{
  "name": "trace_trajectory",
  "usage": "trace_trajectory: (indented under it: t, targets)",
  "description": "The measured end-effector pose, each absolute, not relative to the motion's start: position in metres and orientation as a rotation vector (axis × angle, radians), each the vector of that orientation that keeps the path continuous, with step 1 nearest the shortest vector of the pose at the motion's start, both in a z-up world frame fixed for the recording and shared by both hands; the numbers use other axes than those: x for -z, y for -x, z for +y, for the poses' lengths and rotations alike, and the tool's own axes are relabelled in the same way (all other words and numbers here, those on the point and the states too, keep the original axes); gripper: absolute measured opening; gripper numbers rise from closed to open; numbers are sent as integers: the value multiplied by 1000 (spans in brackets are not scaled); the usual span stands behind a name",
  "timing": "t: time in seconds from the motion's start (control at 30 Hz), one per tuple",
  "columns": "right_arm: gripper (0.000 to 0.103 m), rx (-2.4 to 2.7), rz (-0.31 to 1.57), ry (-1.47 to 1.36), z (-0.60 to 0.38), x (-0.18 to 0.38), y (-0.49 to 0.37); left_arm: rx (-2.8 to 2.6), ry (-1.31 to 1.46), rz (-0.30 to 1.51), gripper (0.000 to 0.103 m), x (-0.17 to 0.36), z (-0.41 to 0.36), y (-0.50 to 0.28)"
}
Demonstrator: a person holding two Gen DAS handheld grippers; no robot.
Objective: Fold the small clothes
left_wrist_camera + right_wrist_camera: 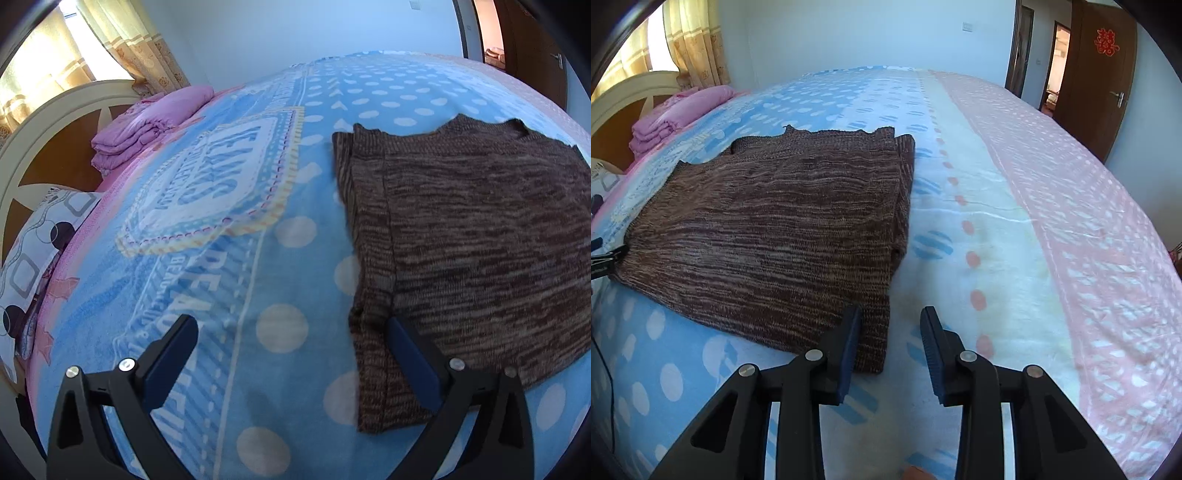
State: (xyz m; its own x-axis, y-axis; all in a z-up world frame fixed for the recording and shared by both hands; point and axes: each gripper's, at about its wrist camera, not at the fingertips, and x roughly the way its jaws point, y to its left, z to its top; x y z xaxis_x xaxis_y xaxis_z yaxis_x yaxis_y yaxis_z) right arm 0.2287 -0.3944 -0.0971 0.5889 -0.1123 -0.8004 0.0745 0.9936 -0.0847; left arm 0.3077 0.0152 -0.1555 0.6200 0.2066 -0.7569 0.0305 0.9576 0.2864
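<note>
A brown knitted sweater [480, 229] lies flat on the blue dotted blanket [284, 232], its sides folded in. My left gripper [291, 325] stands wide open at the sweater's near left edge. Its right finger [410, 354] overlaps the folded strip and the other is over bare blanket. In the right wrist view the sweater [775, 229] fills the left half. My right gripper [890, 314] is open with a narrow gap at the sweater's near right corner. Its left finger [849, 332] is over the knit edge and blanket shows between the pads.
A folded pink quilt [147, 125] and a patterned pillow [33, 251] lie by the headboard [55, 122] at the left. A pink band of the blanket [1089, 221] runs to the bed's right edge. A brown door [1100, 74] stands beyond.
</note>
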Motion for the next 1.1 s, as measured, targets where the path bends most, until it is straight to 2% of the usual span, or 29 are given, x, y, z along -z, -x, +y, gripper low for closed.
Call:
trace_trajectory:
  t: [0.17, 0.27, 0.43, 0.53, 0.73, 1.1]
  targets:
    - [35, 95, 844, 89, -370, 70, -230, -105, -231, 889, 103, 147, 22, -296]
    - [35, -12, 803, 20, -350, 62, -251, -114, -187, 863, 103, 137, 21, -303]
    - [35, -62, 966, 33, -321, 102, -281, -131, -251, 920, 103, 154, 10, -308]
    - [35, -21, 924, 139, -306, 114, -260, -112, -251, 912, 103, 161, 16, -293]
    - [35, -1, 926, 180, -300, 113, -239, -102, -226, 919, 103, 164, 22, -278]
    - [39, -53, 844, 147, -274, 80, -270, -100, -144, 930, 103, 156, 36, -278]
